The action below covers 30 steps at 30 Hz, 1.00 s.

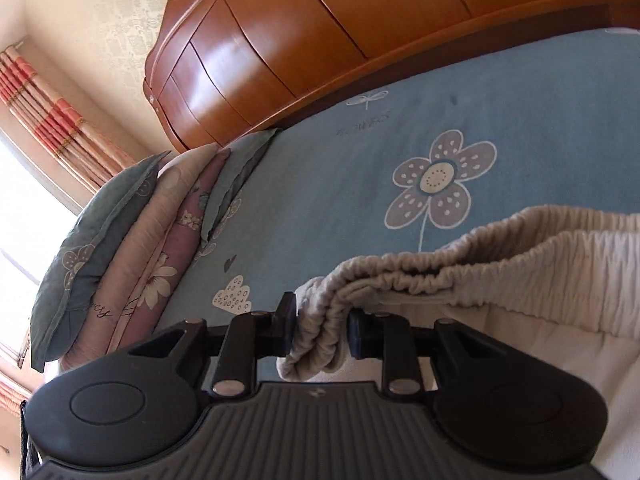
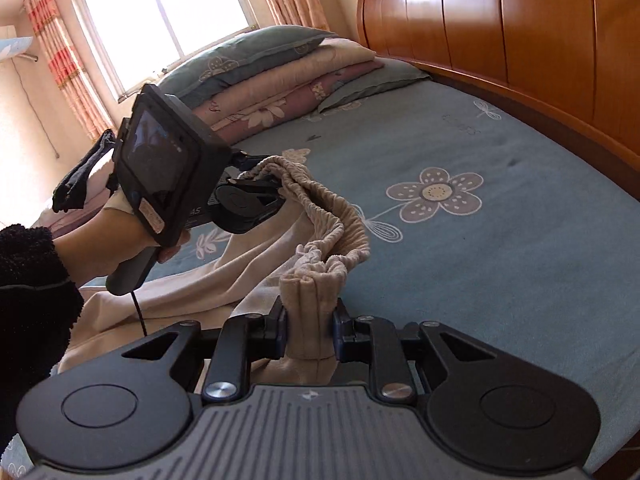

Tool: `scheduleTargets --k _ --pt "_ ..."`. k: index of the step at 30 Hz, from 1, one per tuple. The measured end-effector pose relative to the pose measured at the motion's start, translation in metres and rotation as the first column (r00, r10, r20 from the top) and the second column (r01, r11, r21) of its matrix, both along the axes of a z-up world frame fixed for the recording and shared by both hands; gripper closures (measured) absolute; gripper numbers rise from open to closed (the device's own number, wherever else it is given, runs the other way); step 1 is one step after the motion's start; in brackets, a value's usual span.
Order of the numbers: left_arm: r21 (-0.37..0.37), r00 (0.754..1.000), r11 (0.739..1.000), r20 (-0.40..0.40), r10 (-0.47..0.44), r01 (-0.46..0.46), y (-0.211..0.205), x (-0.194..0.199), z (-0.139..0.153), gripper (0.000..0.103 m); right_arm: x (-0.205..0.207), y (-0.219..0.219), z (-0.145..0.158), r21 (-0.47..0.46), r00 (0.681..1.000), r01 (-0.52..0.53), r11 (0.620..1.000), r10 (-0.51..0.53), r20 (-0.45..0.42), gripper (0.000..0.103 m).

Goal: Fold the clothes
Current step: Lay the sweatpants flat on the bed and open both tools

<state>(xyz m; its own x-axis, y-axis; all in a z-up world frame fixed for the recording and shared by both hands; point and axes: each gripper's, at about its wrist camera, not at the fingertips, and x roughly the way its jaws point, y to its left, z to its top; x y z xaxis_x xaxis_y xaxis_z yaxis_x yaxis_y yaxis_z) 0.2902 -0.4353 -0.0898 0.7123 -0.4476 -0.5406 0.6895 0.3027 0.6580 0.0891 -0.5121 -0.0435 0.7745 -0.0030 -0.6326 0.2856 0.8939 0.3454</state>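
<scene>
Beige trousers (image 1: 520, 276) with a gathered elastic waistband (image 2: 340, 232) hang between my two grippers over the blue flowered bed sheet (image 2: 480, 272). In the left wrist view my left gripper (image 1: 320, 322) is shut on one end of the waistband, and the cloth fills the gap between its pads. The right wrist view shows my right gripper (image 2: 311, 332) shut on a bunched fold at the other end. The left gripper (image 2: 266, 178) is also there, up and to the left, held by a hand (image 2: 112, 240) in a black sleeve. The trouser legs trail down onto the sheet below.
A stack of pillows and folded quilts (image 2: 280, 76) lies at the far end of the bed, by the window (image 2: 160, 12). The wooden headboard (image 2: 520, 40) runs along the right side. The blue sheet (image 1: 360, 180) stretches ahead of both grippers.
</scene>
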Motion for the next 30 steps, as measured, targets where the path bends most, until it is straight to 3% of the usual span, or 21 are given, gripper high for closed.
scheduleTargets --k 2,3,5,9,11,13,18,21,25,30 --pt "0.041 0.998 0.998 0.007 -0.056 0.056 0.010 -0.011 -0.007 0.066 0.007 -0.012 -0.024 0.031 0.998 0.044 0.999 -0.043 -0.051 0.078" --pt "0.047 0.997 0.996 -0.008 -0.082 0.082 0.019 -0.017 -0.005 0.055 0.008 -0.020 -0.039 0.054 0.994 0.070 0.996 -0.065 -0.085 0.078" --pt "0.043 0.994 0.994 -0.037 -0.103 0.105 0.037 -0.025 0.003 0.044 0.004 -0.035 -0.065 0.104 0.986 0.119 0.987 -0.105 -0.131 0.077" --pt "-0.026 0.993 0.999 -0.107 -0.040 0.038 0.085 -0.027 0.038 0.041 -0.009 -0.051 -0.101 0.181 0.964 0.203 0.962 -0.164 -0.209 0.065" --pt "-0.068 0.989 0.998 -0.146 -0.007 -0.003 0.117 -0.031 0.051 0.031 -0.017 -0.047 -0.099 0.189 0.966 0.207 0.960 -0.170 -0.195 0.065" --pt "-0.097 0.982 0.994 -0.188 0.034 -0.053 0.157 -0.037 0.064 0.029 -0.025 -0.041 -0.092 0.190 0.969 0.206 0.960 -0.173 -0.175 0.064" --pt "-0.041 0.945 0.976 -0.262 0.194 -0.212 0.241 -0.061 0.060 0.029 -0.032 -0.023 -0.063 0.169 0.981 0.183 0.968 -0.169 -0.093 0.056" --pt "-0.004 0.906 0.944 -0.282 0.316 -0.330 0.295 -0.084 0.050 0.029 -0.035 -0.004 -0.038 0.160 0.991 0.131 0.978 -0.129 -0.023 0.050" --pt "-0.013 0.831 0.876 -0.323 0.453 -0.482 0.363 -0.112 0.045 0.029 -0.030 0.039 -0.010 0.145 0.999 -0.008 0.989 0.000 0.055 0.046" --pt "-0.068 0.751 0.786 -0.356 0.556 -0.615 0.437 -0.147 0.046 0.029 -0.010 0.114 0.005 0.058 0.971 -0.232 0.971 0.228 0.069 0.046"
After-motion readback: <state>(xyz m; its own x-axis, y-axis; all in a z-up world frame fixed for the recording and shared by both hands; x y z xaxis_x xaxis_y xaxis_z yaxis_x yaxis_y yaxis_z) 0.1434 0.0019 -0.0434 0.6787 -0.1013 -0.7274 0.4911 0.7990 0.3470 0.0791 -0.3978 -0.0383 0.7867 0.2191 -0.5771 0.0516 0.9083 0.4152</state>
